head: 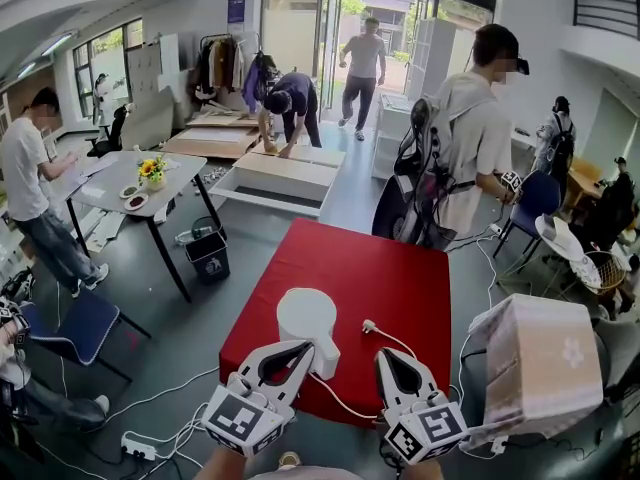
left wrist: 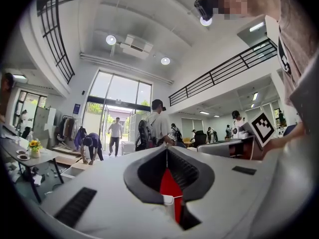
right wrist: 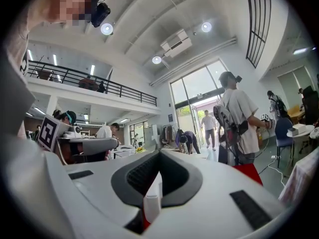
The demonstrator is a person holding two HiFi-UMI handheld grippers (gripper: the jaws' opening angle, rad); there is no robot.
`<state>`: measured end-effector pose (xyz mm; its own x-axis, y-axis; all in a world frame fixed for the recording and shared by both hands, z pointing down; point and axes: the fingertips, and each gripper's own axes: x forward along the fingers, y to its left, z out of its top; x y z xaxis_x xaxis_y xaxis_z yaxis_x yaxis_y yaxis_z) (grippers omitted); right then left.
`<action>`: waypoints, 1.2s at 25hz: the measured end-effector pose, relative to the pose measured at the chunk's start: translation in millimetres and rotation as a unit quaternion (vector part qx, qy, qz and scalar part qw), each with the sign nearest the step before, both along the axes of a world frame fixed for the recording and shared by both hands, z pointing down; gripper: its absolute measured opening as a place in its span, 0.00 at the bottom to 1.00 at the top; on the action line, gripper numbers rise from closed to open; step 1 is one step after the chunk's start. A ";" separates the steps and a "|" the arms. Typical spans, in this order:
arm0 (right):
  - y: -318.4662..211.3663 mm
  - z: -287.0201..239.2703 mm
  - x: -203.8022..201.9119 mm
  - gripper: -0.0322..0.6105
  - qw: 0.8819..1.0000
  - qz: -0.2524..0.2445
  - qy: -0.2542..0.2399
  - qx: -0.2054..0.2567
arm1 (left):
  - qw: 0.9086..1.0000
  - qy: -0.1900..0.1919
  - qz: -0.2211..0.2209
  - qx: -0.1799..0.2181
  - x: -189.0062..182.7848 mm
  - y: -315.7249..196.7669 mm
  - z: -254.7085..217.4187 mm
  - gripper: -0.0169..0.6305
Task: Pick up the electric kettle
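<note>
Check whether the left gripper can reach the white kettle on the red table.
Probably yes: the kettle stands right ahead of the left gripper, near the front edge of the table, with nothing between them. Its jaws are shut, so they must open first.

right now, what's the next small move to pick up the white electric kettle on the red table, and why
Probably open the left gripper. Its jaws are together, close beside the handle of the white electric kettle, so they can't take hold of it yet.

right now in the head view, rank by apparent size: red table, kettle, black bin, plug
1. red table
2. white electric kettle
3. black bin, farther away, so it may only look smaller
4. plug
</note>
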<state>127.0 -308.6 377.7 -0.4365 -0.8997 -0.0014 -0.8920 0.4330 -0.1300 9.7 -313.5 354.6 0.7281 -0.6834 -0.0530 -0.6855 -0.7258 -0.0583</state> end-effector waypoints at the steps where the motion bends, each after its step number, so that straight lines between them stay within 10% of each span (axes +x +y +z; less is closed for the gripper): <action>1: -1.1 0.5 0.1 0.06 1.000 0.000 0.001 0.000 | 1.000 0.000 0.000 -0.001 0.2 -1.5 0.3 0.03; 7: -7.9 2.9 8.1 0.06 1.000 0.002 0.001 -0.003 | 1.000 0.001 -0.003 -0.008 6.0 -10.0 2.8 0.05; 12: -10.2 8.5 11.0 0.06 1.000 0.002 -0.004 -0.005 | 0.999 0.026 0.008 -0.021 10.1 -14.4 4.1 0.40; 30: -15.0 12.9 10.1 0.06 1.000 0.011 -0.002 -0.011 | 0.999 -0.001 0.020 -0.029 12.8 -19.0 23.4 0.40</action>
